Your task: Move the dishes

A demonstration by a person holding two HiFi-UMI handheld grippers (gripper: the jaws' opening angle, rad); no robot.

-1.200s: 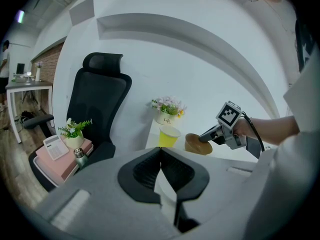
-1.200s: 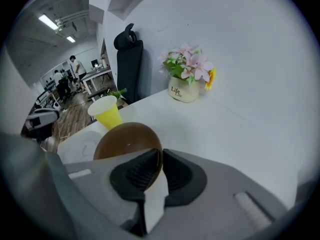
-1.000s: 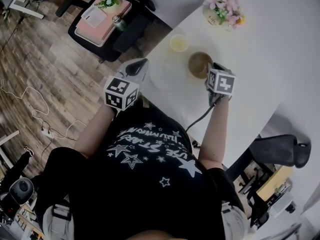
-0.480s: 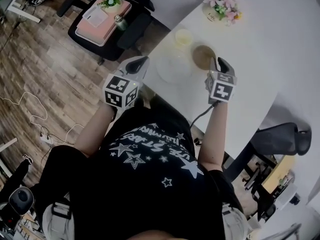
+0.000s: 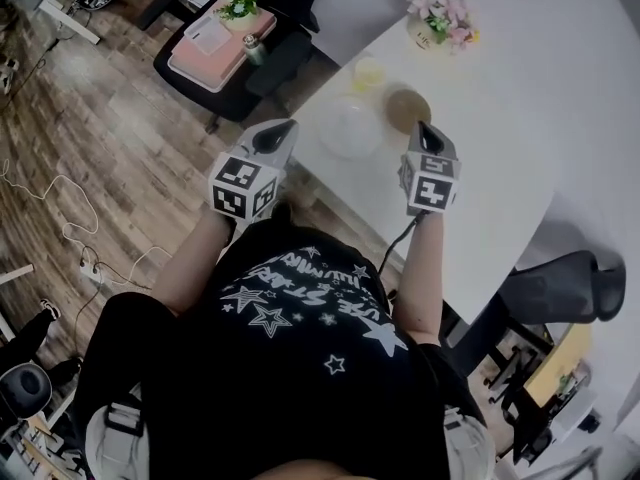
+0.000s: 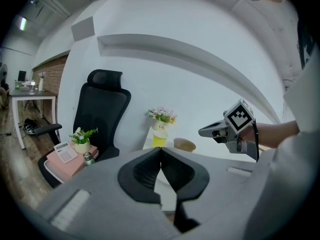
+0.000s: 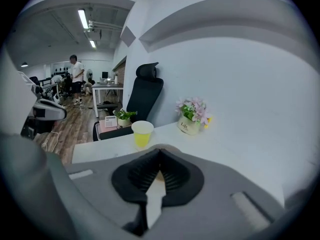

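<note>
1. Grippers: two, both held above the near edge of the white table [image 5: 520, 118].
   - The left gripper [image 6: 160, 153] is clenched, pads meeting, with nothing between them.
   - The right gripper [image 7: 159, 156] has just been closing. Its jaws now meet, and nothing is between them.
2. Dishes: three, all resting on the table and free of both tools.
   - One white dish [image 5: 350, 128] lies just ahead of the grippers, between their two tips and nearer the left one.
   - One brown bowl [image 5: 407, 108] lies just beyond the right gripper's tip, apart from it and beside the white dish.
   - One yellow cup [image 5: 367, 71] stands behind those two dishes, ahead of the right gripper and to its left.
3. One flower pot [image 5: 440, 13] stands farthest out on the table, well beyond the right gripper.
4. One black chair [image 5: 200, 83] stands off the table, ahead of the left gripper and to its left. It carries one small potted plant [image 5: 240, 3].
</note>
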